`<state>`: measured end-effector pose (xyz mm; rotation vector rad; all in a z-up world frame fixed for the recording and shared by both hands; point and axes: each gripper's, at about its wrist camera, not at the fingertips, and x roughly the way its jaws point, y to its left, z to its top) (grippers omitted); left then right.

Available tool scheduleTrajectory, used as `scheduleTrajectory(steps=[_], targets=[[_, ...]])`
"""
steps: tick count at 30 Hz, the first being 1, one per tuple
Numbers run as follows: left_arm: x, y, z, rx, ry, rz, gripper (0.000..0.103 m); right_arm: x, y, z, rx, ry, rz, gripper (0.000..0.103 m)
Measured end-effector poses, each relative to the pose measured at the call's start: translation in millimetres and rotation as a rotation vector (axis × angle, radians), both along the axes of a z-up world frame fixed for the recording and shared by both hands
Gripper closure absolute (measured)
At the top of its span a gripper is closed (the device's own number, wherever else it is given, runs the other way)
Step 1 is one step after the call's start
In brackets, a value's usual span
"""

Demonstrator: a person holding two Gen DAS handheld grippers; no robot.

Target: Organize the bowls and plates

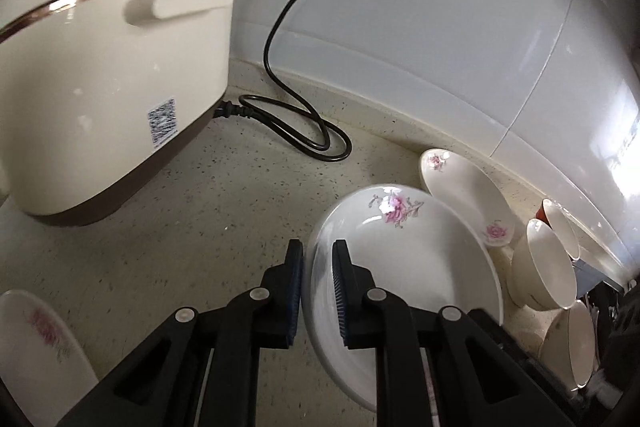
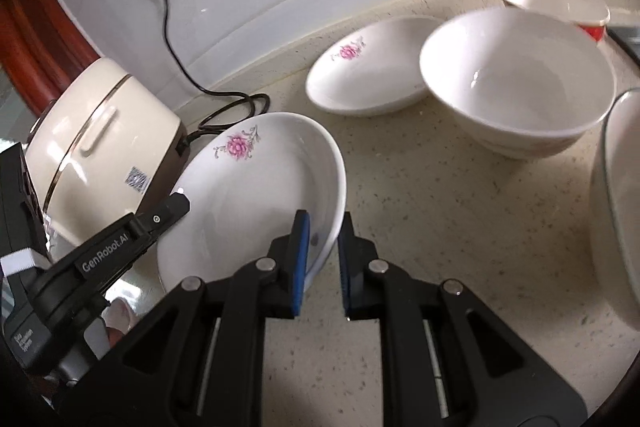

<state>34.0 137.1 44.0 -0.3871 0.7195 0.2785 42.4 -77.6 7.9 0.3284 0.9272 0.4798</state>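
Observation:
A white plate with a pink flower (image 1: 400, 259) (image 2: 248, 195) hangs tilted above the speckled counter, gripped from both sides. My left gripper (image 1: 318, 255) is shut on its left rim, one pad inside the plate and one outside. My right gripper (image 2: 324, 227) is shut on the opposite rim in the same way. The left gripper (image 2: 176, 205) also shows at the plate's far edge in the right wrist view. A second flowered plate (image 1: 460, 195) (image 2: 372, 75) lies by the wall. A white bowl (image 2: 520, 79) (image 1: 544, 263) stands beside it.
A cream rice cooker (image 1: 112, 59) (image 2: 104, 147) stands at the left, its black cord (image 1: 280, 27) looping on the counter. Another bowl with a red outside (image 2: 560, 3) sits behind, one more bowl (image 2: 620, 207) at the right edge, and a third flowered plate (image 1: 36, 347) at lower left.

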Motion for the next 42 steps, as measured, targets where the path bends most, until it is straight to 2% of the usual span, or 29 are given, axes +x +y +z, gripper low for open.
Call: scheduleTrajectory(steps=[4,8,14,25,42], targets=[[-12,2,2,-0.023,-0.021,0.035,0.088,-5,0,9,0.011,-0.030,0.035,0.086],[-26,4,13,-0.001,-0.059,0.069,0.088,-6,6,12,0.025,-0.024,0.076,0.086],[-47,15,15,-0.019,-0.049,0.100,0.087,-14,11,21,0.084,-0.047,0.131,0.086],[-95,45,22,-0.042,-0.086,0.177,0.087,-35,50,23,0.103,-0.049,0.240,0.086],[-170,82,24,0.028,-0.095,0.263,0.087,-86,106,19,0.086,-0.073,0.412,0.086]])
